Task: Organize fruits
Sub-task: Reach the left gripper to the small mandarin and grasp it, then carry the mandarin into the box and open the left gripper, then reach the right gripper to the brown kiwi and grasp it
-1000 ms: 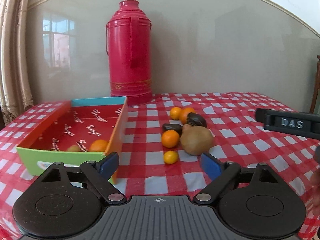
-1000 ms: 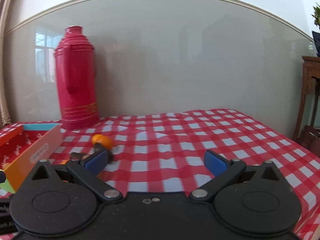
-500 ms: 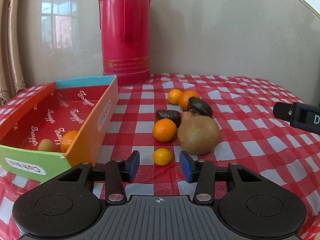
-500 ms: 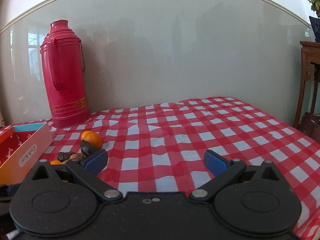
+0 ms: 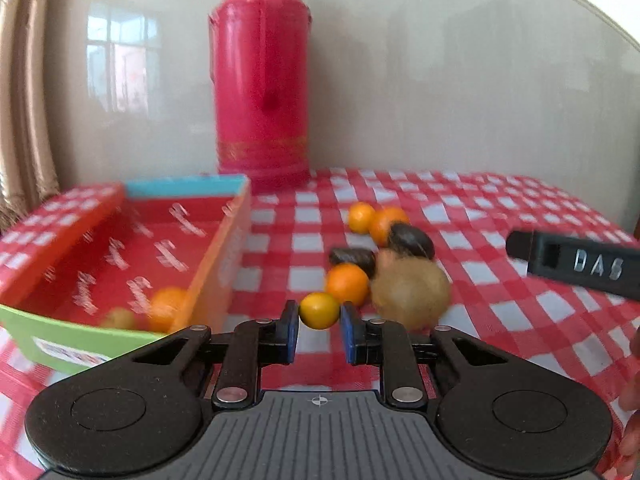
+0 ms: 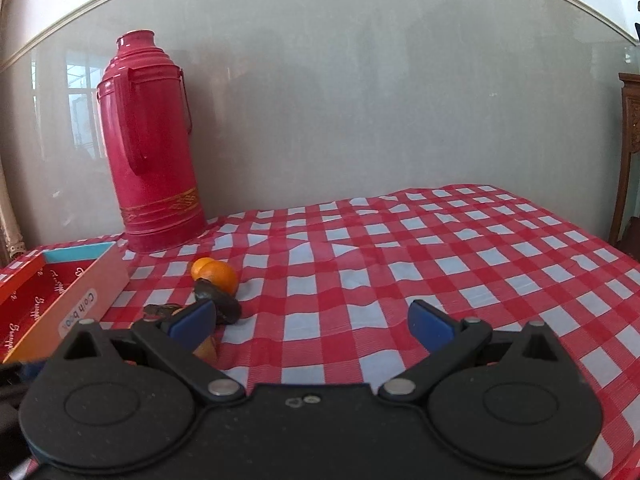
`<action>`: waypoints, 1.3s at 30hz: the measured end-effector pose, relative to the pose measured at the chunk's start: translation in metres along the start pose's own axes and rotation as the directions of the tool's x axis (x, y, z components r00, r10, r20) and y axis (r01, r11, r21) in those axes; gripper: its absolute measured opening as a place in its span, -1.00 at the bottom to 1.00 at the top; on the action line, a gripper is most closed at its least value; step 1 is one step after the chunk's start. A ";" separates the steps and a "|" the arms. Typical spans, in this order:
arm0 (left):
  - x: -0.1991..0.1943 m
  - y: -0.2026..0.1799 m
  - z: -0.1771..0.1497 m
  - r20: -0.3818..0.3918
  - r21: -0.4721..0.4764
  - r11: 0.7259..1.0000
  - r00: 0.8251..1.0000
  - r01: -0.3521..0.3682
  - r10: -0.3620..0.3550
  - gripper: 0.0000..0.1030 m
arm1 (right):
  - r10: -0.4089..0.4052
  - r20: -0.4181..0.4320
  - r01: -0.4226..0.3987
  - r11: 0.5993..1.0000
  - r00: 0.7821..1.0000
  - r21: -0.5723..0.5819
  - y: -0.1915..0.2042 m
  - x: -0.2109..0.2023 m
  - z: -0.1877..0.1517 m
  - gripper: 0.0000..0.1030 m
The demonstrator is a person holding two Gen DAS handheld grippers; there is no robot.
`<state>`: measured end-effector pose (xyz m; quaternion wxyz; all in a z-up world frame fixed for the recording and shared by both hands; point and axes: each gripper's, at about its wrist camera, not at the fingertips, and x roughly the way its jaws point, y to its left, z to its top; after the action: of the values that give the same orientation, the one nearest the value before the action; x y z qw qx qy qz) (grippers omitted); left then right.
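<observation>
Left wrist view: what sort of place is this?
Probably a home dining room: a table under a red checked tablecloth, a red thermos flask by the wall, a curtain at the edge.

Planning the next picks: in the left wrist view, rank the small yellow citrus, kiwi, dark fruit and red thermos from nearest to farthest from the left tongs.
1. Small yellow citrus, gripped between the left tongs.
2. Kiwi, just right.
3. Dark fruit, behind the kiwi.
4. Red thermos, at the wall.
</observation>
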<state>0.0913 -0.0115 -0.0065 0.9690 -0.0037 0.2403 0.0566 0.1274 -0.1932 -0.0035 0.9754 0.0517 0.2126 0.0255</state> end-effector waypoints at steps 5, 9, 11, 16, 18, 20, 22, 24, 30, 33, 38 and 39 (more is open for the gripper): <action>-0.017 0.027 0.010 0.083 -0.027 0.998 0.995 -0.059 0.061 -0.56 | 0.023 -0.008 -0.023 1.000 1.000 -0.022 0.010 -0.002 -0.003 0.89; -0.022 0.055 0.012 0.094 -0.059 0.993 0.989 -0.106 0.111 -0.56 | 0.038 -0.004 -0.038 0.999 0.999 -0.038 0.018 -0.004 -0.005 0.89; -0.020 0.069 0.012 0.089 -0.075 0.988 0.986 -0.132 0.138 -0.56 | 0.049 -0.003 -0.049 0.998 0.999 -0.035 0.022 -0.005 -0.005 0.89; -0.017 0.103 0.010 0.077 -0.117 0.975 0.977 -0.189 0.199 -0.56 | 0.100 -0.011 -0.100 0.994 0.995 -0.049 0.036 -0.005 -0.006 0.89; -0.013 0.114 0.009 0.062 -0.129 0.970 0.974 -0.208 0.217 -0.56 | 0.123 -0.012 -0.124 0.990 0.992 -0.073 0.044 -0.006 -0.007 0.89; -0.009 0.122 0.008 0.052 -0.145 0.965 0.973 -0.217 0.226 -0.56 | 0.140 -0.011 -0.141 0.985 0.990 -0.104 0.052 -0.006 -0.009 0.89; -0.008 0.126 0.007 0.035 -0.145 0.962 0.971 -0.230 0.237 -0.41 | 0.149 -0.012 -0.149 0.980 0.989 -0.133 0.060 -0.007 -0.010 0.89; -0.015 0.127 0.006 0.066 -0.149 0.960 0.967 -0.235 0.247 0.33 | 0.156 -0.017 -0.157 0.977 0.988 -0.146 0.065 -0.007 -0.011 0.89; -0.027 0.131 0.004 0.103 -0.137 0.955 0.955 -0.264 0.279 0.76 | 0.161 -0.041 -0.166 0.970 0.986 -0.179 0.074 -0.002 -0.015 0.89; -0.029 0.136 0.002 0.098 -0.126 0.952 0.952 -0.279 0.291 0.80 | 0.162 -0.049 -0.169 0.965 0.986 -0.200 0.077 0.003 -0.016 0.89; -0.033 0.147 -0.001 0.096 -0.133 0.945 0.945 -0.298 0.312 0.93 | 0.165 -0.075 -0.178 0.960 0.983 -0.215 0.077 0.012 -0.017 0.72; -0.033 0.149 -0.002 0.092 -0.132 0.943 0.944 -0.304 0.318 0.93 | 0.164 -0.082 -0.178 0.959 0.983 -0.219 0.078 0.015 -0.018 0.66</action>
<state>0.0446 0.1326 0.0103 0.9580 -0.0190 0.1792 0.2230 0.1315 -0.1132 -0.0171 0.9620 -0.0422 0.2335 0.1351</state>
